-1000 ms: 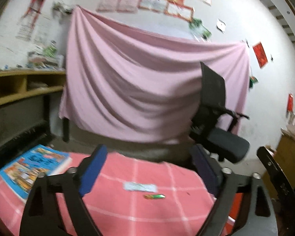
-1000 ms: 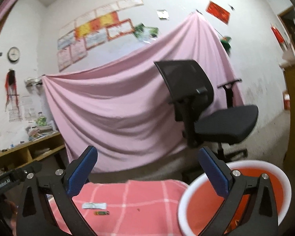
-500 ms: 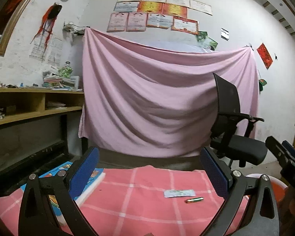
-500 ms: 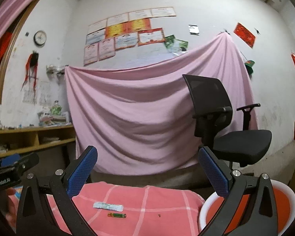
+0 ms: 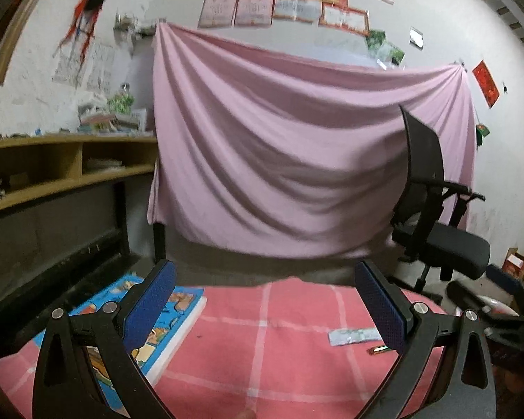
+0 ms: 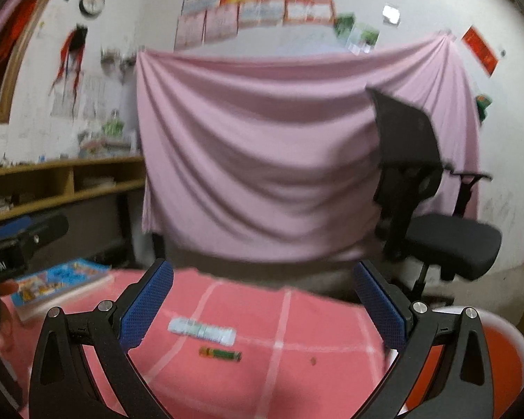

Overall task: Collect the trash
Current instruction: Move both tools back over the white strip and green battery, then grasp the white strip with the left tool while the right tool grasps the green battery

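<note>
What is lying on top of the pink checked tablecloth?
On the tablecloth lie a pale wrapper, a small green battery-like stick and a colourful book. Whatever is beneath the cloth is covered.

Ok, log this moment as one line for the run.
left gripper: open, empty | right gripper: open, empty | white wrapper, green wrapper: on pink cloth | bin: at right

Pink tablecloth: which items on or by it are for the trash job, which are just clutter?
Job:
- white wrapper
- small green wrapper
- orange bin, at the table's right edge
- left gripper and right gripper, both open and empty

Clutter:
- picture book
- office chair
- pink sheet
- shelf
</note>
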Motion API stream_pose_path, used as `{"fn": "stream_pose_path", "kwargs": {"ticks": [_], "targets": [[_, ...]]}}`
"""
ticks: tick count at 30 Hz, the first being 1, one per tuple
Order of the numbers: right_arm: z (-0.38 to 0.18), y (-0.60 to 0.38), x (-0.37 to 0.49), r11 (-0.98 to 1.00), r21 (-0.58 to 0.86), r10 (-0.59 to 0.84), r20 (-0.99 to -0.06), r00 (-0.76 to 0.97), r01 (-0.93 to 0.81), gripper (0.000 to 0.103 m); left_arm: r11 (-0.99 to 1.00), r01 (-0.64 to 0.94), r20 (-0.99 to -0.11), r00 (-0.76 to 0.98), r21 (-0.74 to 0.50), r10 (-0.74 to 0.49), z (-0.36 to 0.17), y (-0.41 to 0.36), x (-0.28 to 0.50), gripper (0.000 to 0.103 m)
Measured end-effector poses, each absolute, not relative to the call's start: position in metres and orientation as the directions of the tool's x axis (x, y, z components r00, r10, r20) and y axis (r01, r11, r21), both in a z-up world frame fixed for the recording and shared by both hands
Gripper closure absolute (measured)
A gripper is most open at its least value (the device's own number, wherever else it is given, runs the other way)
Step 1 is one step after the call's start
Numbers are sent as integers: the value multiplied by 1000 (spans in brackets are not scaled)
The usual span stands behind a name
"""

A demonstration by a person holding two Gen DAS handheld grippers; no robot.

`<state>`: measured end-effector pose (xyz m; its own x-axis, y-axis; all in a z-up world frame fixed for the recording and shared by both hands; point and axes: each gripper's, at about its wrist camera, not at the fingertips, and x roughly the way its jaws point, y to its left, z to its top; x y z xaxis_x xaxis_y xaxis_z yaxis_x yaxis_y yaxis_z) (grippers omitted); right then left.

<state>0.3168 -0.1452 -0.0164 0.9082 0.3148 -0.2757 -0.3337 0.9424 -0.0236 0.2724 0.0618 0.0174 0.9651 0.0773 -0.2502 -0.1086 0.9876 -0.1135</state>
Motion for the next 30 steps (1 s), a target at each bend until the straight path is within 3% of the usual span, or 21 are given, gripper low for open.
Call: {"fn": "stream_pose_path", "kwargs": {"ticks": [9, 13, 18, 20, 23, 26, 30], "targets": [[-51, -126, 360, 916, 16, 333, -588, 737, -402, 2, 980, -130, -475, 879, -149, 45, -9, 70, 315, 4], [-66, -116, 373, 897, 38, 346, -681, 646, -440, 10, 980, -100, -546, 838, -175, -12, -21, 67, 330, 4], [-78, -109, 379, 883, 48, 342, -746, 571, -466, 28, 986, -66, -613, 789, -152, -42, -31, 56, 343, 14], [-81, -106, 381, 878, 45, 337, -765, 549, -476, 51, 989, -46, -638, 768, -140, -54, -36, 51, 347, 26], [-81, -108, 380, 877, 46, 337, -769, 544, -478, 63, 992, -12, -658, 749, -129, -77, -41, 44, 351, 33], [-79, -113, 379, 874, 66, 352, -767, 536, -481, 63, 993, 30, -672, 734, -118, -102, -45, 36, 355, 40], [-78, -129, 380, 883, 65, 341, -769, 540, -464, 63, 988, 112, -695, 702, -103, -152, -50, 21, 362, 41]]}}
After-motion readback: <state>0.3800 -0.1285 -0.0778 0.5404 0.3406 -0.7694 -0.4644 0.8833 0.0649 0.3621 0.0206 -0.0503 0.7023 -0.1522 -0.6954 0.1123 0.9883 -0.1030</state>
